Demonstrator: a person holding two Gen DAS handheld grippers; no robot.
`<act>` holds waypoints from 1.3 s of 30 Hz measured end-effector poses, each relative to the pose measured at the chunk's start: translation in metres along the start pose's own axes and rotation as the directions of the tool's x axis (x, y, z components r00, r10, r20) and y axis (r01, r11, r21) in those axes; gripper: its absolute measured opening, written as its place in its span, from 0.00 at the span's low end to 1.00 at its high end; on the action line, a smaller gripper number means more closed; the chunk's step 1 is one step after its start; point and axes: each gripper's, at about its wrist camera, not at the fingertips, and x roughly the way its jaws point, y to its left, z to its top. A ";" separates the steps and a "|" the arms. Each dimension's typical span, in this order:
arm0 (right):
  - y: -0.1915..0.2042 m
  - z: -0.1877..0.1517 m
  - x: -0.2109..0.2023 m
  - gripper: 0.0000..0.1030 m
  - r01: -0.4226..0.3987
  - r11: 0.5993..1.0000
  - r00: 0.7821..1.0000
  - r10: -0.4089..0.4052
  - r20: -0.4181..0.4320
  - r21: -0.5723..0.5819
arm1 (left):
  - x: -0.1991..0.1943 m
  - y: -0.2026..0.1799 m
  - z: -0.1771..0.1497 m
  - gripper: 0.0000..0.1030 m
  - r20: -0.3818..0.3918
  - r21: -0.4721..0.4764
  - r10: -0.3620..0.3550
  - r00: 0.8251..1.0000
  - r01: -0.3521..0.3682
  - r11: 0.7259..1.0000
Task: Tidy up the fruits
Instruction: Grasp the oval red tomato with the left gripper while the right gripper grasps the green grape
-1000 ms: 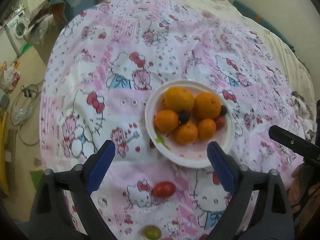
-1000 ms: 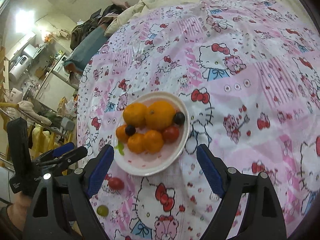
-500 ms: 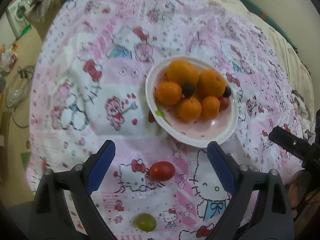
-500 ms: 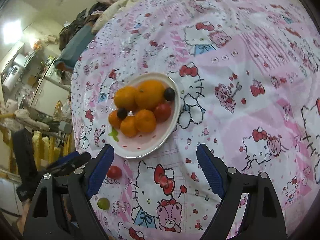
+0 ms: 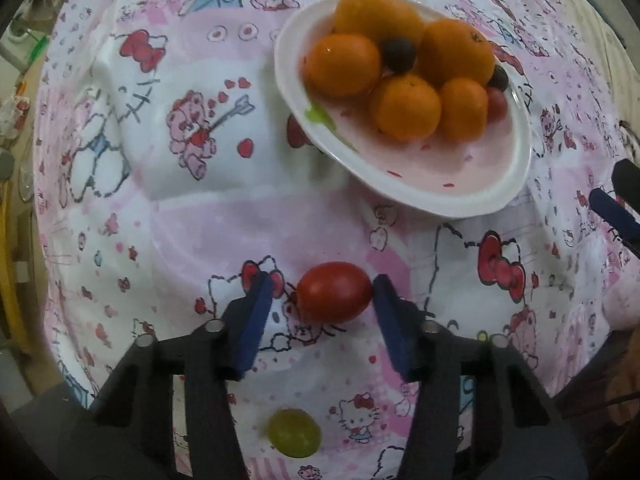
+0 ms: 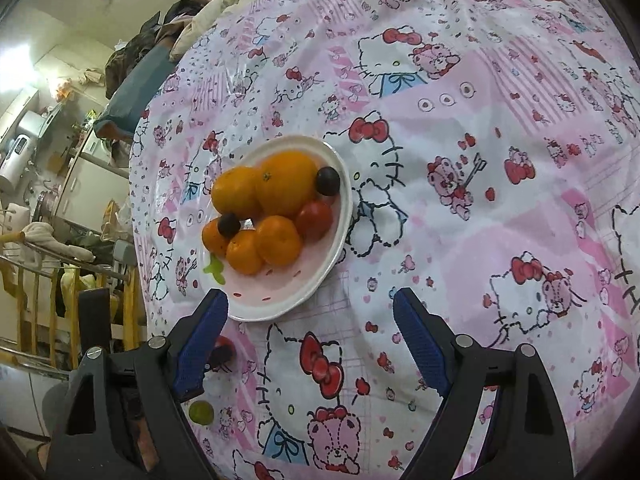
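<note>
Left tongs [image 5: 323, 294] half-parted, straddling red tomato [image 5: 334, 298]; right tongs [image 6: 310, 312] spread wide, holding nothing.

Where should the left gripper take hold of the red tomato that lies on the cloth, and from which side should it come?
Grip the red tomato across its widest middle, coming from above and from the near side, as the left gripper is now placed. The tomato is a smooth oval lying on its side, so both blue pads should probably close on its two ends gently; its skin looks soft. The right pad seems nearly touching already.

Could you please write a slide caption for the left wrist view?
Left gripper brackets a red oval tomato on the cartoon-print cloth, a green grape nearer, the white fruit plate beyond.
</note>
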 end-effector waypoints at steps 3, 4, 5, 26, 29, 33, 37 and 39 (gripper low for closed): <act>0.002 0.000 0.001 0.85 -0.001 1.000 1.000 0.001 0.001 -0.002 | -0.002 -0.004 -0.002 0.33 0.004 0.017 0.004 1.000 -0.004 1.000; 0.002 0.001 0.001 0.85 -0.001 1.000 1.000 0.001 0.000 -0.003 | -0.003 -0.005 -0.003 0.32 0.007 0.023 0.007 1.000 -0.007 1.000; 0.002 0.000 0.001 0.85 -0.001 1.000 1.000 0.001 0.000 -0.004 | -0.003 -0.006 -0.003 0.32 0.008 0.025 0.007 1.000 -0.007 1.000; 0.066 -0.054 0.030 0.85 -0.100 0.965 0.989 0.070 -0.133 -0.241 | -0.090 0.063 -0.012 0.32 0.189 -0.107 -0.015 0.982 0.035 0.994; 0.082 -0.071 0.043 0.85 -0.157 0.946 0.976 0.105 -0.190 -0.283 | -0.089 0.075 -0.018 0.32 0.179 -0.146 -0.030 0.983 0.057 0.988; 0.103 -0.093 0.060 0.83 -0.180 0.905 0.965 0.086 -0.249 -0.385 | -0.089 0.086 -0.022 0.32 0.184 -0.170 -0.028 0.983 0.060 0.984; 0.122 -0.116 0.075 0.74 -0.211 0.845 0.949 0.057 -0.310 -0.492 | -0.088 0.090 -0.022 0.32 0.190 -0.180 -0.028 0.981 0.063 0.982; 0.129 -0.128 0.082 0.73 -0.224 0.814 0.941 0.037 -0.337 -0.536 | -0.088 0.093 -0.022 0.32 0.188 -0.193 -0.039 0.981 0.075 0.978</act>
